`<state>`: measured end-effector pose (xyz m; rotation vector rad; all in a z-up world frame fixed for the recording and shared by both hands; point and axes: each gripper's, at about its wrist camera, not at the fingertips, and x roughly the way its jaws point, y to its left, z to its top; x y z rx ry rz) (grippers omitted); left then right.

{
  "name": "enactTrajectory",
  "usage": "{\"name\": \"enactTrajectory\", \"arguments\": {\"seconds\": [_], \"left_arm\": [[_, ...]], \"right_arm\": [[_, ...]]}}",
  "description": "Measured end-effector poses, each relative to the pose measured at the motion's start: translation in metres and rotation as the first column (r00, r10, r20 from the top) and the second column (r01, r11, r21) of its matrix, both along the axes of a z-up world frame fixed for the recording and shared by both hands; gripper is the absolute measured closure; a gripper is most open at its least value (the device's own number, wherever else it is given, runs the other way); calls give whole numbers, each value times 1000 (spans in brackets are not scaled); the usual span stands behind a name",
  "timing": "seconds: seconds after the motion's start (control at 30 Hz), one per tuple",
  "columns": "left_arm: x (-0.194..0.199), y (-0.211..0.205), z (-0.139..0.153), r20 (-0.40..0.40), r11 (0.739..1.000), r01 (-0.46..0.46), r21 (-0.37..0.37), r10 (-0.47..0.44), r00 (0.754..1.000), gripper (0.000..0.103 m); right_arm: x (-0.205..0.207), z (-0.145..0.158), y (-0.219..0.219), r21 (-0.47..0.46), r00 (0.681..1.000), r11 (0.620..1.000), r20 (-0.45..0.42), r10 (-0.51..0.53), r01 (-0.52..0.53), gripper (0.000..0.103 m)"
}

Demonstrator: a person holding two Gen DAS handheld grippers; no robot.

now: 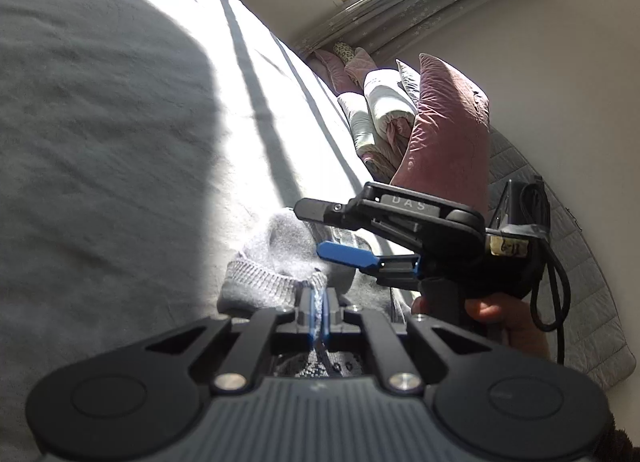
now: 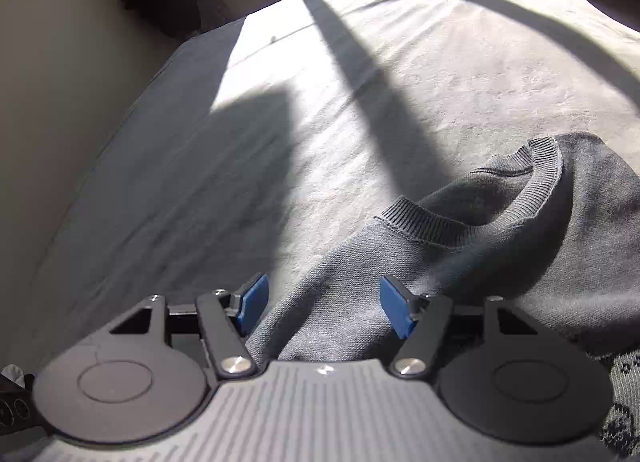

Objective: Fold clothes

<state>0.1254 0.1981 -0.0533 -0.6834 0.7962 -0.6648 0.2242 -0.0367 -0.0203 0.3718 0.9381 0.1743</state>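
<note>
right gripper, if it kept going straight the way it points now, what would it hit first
Most likely the grey sweater: the right gripper has its jaws open with the sweater's fabric lying between and just ahead of them, on the bed sheet. Depth is hard to judge.

That grey sweater [image 2: 500, 238] is soft matt knit with a ribbed collar. The bedsheet [image 2: 360, 101] ahead of the tongs looks like slightly fuzzy, wrinkly cloth. The right gripper [image 2: 324, 308] itself is matt black plastic, shiny metal screws, smooth blue pads [image 2: 394, 312].
</note>
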Motion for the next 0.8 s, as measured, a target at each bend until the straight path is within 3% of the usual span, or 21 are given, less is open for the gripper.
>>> {"name": "enactTrajectory", "arguments": {"seconds": [0.13, 0.2, 0.23, 0.37, 0.53, 0.7, 0.8], "left_arm": [[-2, -13, 1, 9, 996, 74, 55, -74, 997, 100], [-4, -16, 1, 4, 991, 97, 88, -98, 995, 100], [-3, -17, 1, -1, 989, 100, 106, -100, 995, 100], [-1, -13, 2, -10, 986, 101, 135, -100, 995, 100], [-9, -12, 13, 37, 979, 124, 162, -132, 991, 100], [-11, -15, 17, 31, 978, 134, 162, -140, 990, 100], [-13, -24, 21, -3, 956, 144, 257, -148, 989, 99]], "right_arm": [[18, -23, 24, -74, 997, 997, -69, 18, -23, 43], [20, -31, 31, -131, 995, 991, -93, 19, -31, 91], [17, -33, 30, -138, 996, 990, -88, 8, -20, 96], [-2, -20, 8, -57, 999, 998, -29, -14, 13, 98], [-43, -10, -30, 46, 998, 997, 24, -61, 60, 98], [-88, -41, -72, 140, 988, 979, -40, -147, 151, 98], [-101, -62, -90, 217, 982, 958, -77, -173, 186, 100]]}}
